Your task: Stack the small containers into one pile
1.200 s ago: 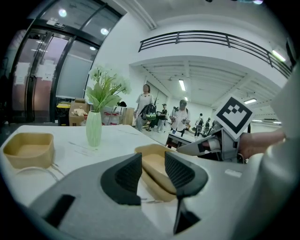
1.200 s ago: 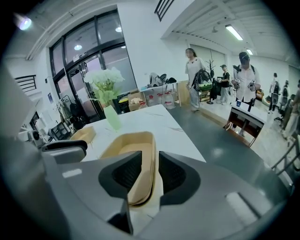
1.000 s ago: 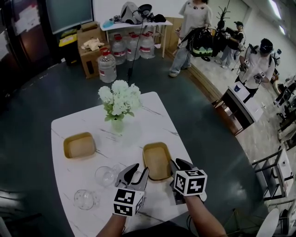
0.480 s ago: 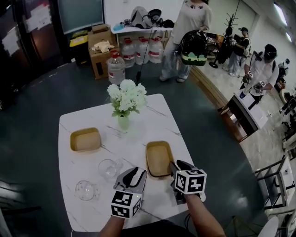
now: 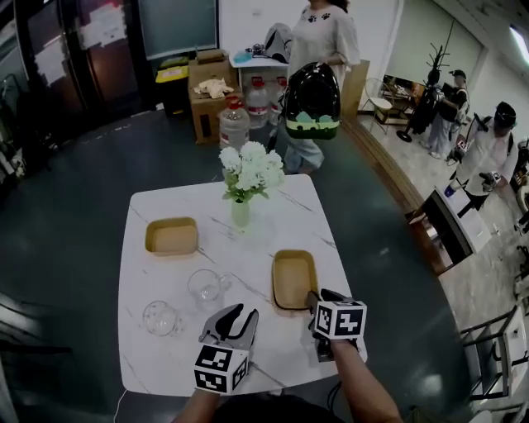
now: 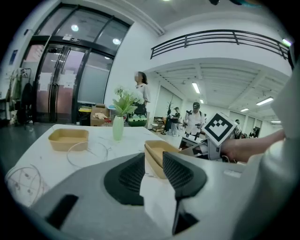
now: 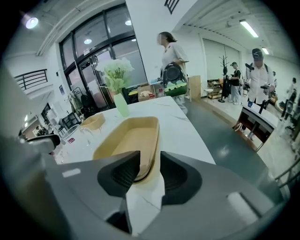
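Tan containers numbered 2, both open trays on the white marble table (image 5: 165, 363) and well apart, so no pile was made. The near container (image 5: 294, 279) lay directly ahead of the right gripper (image 5: 321, 296). The far container (image 5: 172, 236) sat well ahead of the left gripper (image 5: 242, 311) and off to its left.

Clear glass pieces also numbered 2: a glass cup (image 5: 205, 287) just ahead-left of the left gripper and a glass bowl (image 5: 159, 317) further to its left. 1 vase (image 5: 240, 213) of white flowers stood far beyond both grippers.

Each of the 2 grippers carried 1 marker cube (image 5: 220, 368) printed with black-and-white squares. Papers (image 5: 103, 25) on the glass doors were too small to read.

Only the right gripper view showed the near container (image 7: 126, 140) with its near rim standing in the gap of the right gripper (image 7: 150, 159). Those jaws had just been opening and stood apart, with the pads off the rim.

In the left gripper view the left gripper (image 6: 153, 157) had just been closing a little, yet its jaws were still apart with only bare table between them. That view alone caught the right gripper's cube and the hand behind it, to the right of the near container (image 6: 157, 149). Only the head view held both grippers at once, plus 1 person (image 5: 318, 74) carrying a dark bag beyond the table.
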### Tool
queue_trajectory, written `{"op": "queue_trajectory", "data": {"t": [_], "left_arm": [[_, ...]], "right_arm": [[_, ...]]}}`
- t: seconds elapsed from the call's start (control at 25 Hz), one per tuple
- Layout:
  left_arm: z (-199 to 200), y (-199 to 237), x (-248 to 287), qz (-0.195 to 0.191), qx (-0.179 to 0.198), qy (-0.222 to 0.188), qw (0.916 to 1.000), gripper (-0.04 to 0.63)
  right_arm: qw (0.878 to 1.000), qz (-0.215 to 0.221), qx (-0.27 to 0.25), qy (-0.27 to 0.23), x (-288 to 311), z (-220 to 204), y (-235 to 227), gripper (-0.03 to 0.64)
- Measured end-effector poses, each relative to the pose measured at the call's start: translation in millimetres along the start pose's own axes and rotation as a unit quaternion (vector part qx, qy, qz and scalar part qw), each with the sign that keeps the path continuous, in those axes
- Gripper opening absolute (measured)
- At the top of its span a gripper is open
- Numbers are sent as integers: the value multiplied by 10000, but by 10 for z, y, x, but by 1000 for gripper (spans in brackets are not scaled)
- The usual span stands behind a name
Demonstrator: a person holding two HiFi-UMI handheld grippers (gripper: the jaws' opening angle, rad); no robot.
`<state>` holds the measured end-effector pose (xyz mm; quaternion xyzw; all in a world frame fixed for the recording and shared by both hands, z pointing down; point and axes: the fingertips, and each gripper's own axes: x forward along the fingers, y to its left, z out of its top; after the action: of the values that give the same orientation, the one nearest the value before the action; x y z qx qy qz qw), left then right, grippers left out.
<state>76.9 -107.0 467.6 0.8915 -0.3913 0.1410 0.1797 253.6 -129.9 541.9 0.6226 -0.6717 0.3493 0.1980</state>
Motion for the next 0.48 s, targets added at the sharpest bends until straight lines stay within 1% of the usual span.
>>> {"op": "queue_trajectory", "data": {"t": [0.36,0.48], "left_arm": [[-122,12,-445,608,-144,-152,9979,117],[-149,5,-581,800,-152,-180,9965,118]], "right_arm": [[9995,103,-199,206,78,-117,11,112],[9994,137,-231,201,87,-122,25,110]]}}
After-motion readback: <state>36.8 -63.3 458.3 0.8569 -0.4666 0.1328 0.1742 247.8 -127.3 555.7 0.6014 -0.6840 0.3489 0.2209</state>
